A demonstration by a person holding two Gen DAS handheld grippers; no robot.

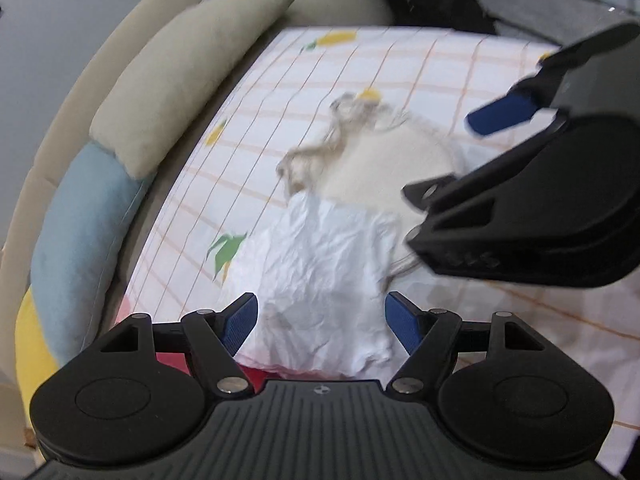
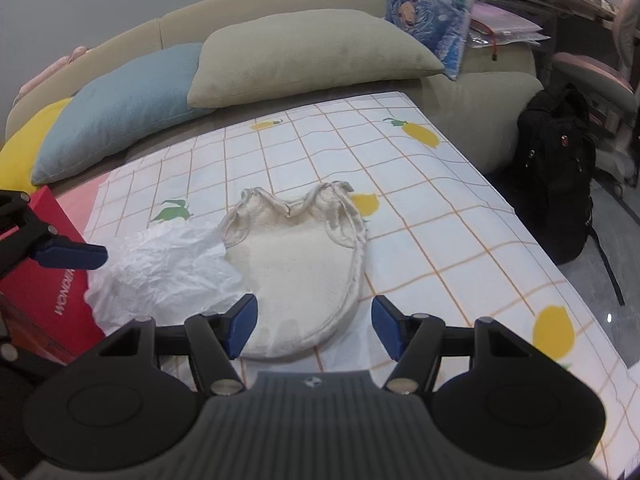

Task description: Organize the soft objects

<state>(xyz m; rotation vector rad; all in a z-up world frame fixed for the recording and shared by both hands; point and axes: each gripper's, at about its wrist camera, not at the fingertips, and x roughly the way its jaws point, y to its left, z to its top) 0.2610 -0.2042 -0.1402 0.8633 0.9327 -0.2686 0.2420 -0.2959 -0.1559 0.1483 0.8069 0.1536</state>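
A cream drawstring cloth bag (image 2: 304,268) lies flat on a white lemon-print sheet (image 2: 440,208); it also shows blurred in the left wrist view (image 1: 380,160). Crumpled white tissue paper (image 2: 164,264) lies beside it on the left, touching its edge, and shows in the left wrist view (image 1: 320,280). My right gripper (image 2: 314,326) is open and empty, just above the bag's near edge. My left gripper (image 1: 320,322) is open and empty over the tissue paper. The right gripper also shows in the left wrist view (image 1: 452,156), and one left fingertip (image 2: 72,256) in the right wrist view.
A red box (image 2: 44,296) stands at the sheet's left edge. Yellow (image 2: 24,152), blue (image 2: 120,108) and beige (image 2: 312,56) cushions lean along the sofa back. A black backpack (image 2: 560,176) sits on the floor to the right. A patterned bag (image 2: 432,8) rests on the sofa arm.
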